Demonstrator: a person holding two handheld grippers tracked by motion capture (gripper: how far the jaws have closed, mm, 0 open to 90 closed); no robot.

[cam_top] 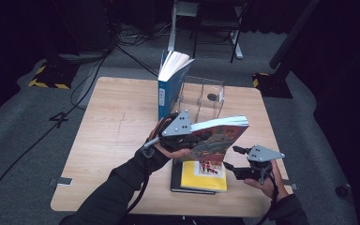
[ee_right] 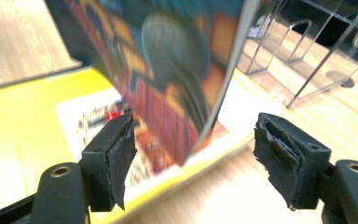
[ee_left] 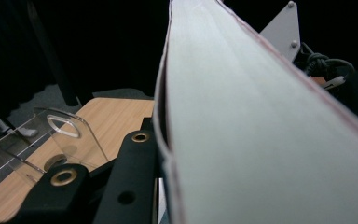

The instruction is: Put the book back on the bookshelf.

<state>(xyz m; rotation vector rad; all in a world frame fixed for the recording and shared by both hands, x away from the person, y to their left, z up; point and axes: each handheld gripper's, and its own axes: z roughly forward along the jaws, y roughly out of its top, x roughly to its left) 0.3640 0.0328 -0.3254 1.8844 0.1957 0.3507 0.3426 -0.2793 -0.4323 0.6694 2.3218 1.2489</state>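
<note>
A book with a colourful illustrated cover (cam_top: pixel 218 138) is held tilted up over the table, and my left gripper (cam_top: pixel 191 138) is shut on its left end. In the left gripper view the book's pale page edge (ee_left: pixel 242 121) runs away from me, with a black jaw pressed against its side. My right gripper (cam_top: pixel 232 158) stands open just right of the book's lower corner. In the right gripper view that corner (ee_right: pixel 186 116) hangs between the two black pads (ee_right: pixel 116 149) without touching either. A yellow book (cam_top: pixel 205 177) lies flat below it on a dark book.
A clear acrylic rack (cam_top: pixel 205 96) stands at the back middle of the wooden table (cam_top: pixel 117 136), with a blue book (cam_top: pixel 169 82) upright at its left end, pages fanned. Its clear dividers (ee_right: pixel 303 51) lie just beyond the held book. Cables and stand legs sit on the floor behind.
</note>
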